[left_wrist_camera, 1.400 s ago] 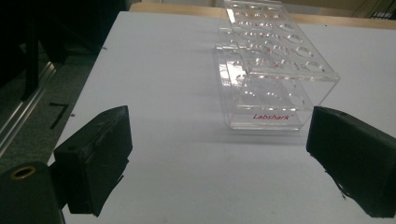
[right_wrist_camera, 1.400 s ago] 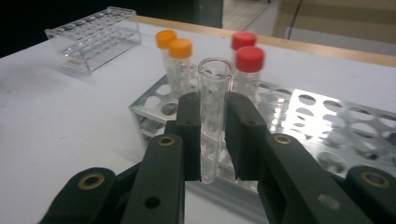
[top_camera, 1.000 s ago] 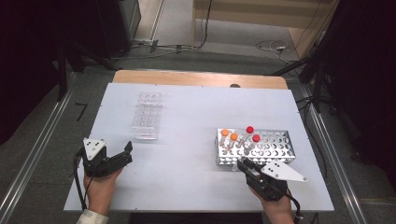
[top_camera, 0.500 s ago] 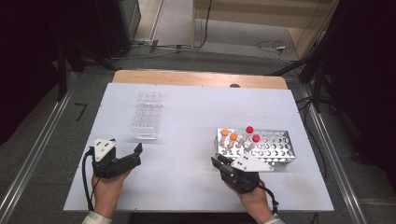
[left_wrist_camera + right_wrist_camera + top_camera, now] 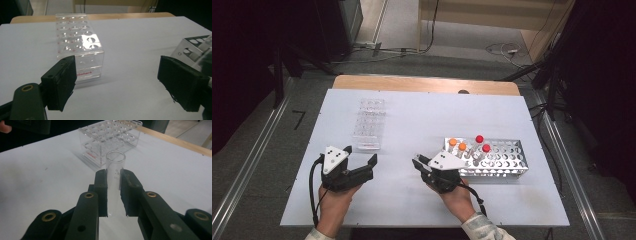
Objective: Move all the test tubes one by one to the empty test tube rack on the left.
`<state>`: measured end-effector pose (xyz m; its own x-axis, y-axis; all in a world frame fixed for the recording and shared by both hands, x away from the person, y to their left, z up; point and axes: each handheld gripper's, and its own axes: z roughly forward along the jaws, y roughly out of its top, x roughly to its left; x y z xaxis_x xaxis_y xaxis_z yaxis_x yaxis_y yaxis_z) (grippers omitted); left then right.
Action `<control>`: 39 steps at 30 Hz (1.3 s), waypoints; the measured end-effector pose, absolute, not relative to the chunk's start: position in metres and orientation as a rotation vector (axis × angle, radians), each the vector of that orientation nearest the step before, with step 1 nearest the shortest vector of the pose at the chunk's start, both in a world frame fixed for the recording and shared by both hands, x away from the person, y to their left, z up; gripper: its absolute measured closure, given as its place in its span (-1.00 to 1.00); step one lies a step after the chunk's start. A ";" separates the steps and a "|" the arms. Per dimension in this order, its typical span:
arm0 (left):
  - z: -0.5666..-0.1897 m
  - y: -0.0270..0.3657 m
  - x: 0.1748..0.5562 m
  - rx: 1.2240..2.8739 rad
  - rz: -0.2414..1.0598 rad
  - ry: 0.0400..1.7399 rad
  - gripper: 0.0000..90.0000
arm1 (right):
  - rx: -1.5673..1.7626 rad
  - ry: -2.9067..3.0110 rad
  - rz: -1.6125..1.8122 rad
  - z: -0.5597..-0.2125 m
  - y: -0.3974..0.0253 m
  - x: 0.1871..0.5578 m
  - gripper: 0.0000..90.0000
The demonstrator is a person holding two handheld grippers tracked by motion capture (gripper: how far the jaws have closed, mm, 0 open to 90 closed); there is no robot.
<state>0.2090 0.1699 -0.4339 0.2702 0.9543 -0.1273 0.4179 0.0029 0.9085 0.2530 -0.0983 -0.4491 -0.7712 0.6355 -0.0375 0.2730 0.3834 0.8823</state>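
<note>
My right gripper (image 5: 113, 195) is shut on a clear, uncapped glass test tube (image 5: 114, 175) that stands upright between its pads. In the high view the right gripper (image 5: 421, 165) sits just left of the metal tube rack (image 5: 507, 167) and points left. That rack holds two orange-capped tubes (image 5: 457, 145) and two red-capped tubes (image 5: 482, 143). A clear acrylic rack (image 5: 368, 124) with empty holes lies at mid-left, also seen ahead as the acrylic rack (image 5: 110, 138). My left gripper (image 5: 362, 162) is open and empty just below it, its jaws wide apart before the acrylic rack (image 5: 80, 47).
The white tabletop (image 5: 422, 115) has a wooden strip (image 5: 427, 84) along its far edge. A corner of the metal rack (image 5: 192, 47) shows at the right of the left gripper view. A fingertip (image 5: 5, 127) shows at the top left of the right gripper view. Dark floor and cables surround the table.
My right gripper has swung left, away from the metal rack's front corner toward the table's middle. The left gripper has shifted a little to the right, still open.
</note>
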 end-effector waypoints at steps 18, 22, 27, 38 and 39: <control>-0.424 0.139 0.213 1.641 0.617 1.106 0.06 | 0.688 2.337 1.371 -0.450 -0.041 0.266 0.64; -0.425 0.133 0.214 1.662 0.631 1.073 0.28 | 0.673 2.333 1.377 -0.448 -0.041 0.263 0.64; -0.428 0.128 0.217 1.674 0.636 1.062 0.47 | 0.666 2.330 1.385 -0.446 -0.041 0.261 0.64; -0.428 0.128 0.217 1.676 0.654 1.071 0.67 | 0.655 2.327 1.392 -0.446 -0.040 0.259 0.64; -0.428 0.128 0.217 1.676 0.657 1.072 0.68 | 0.656 2.328 1.392 -0.446 -0.040 0.259 0.64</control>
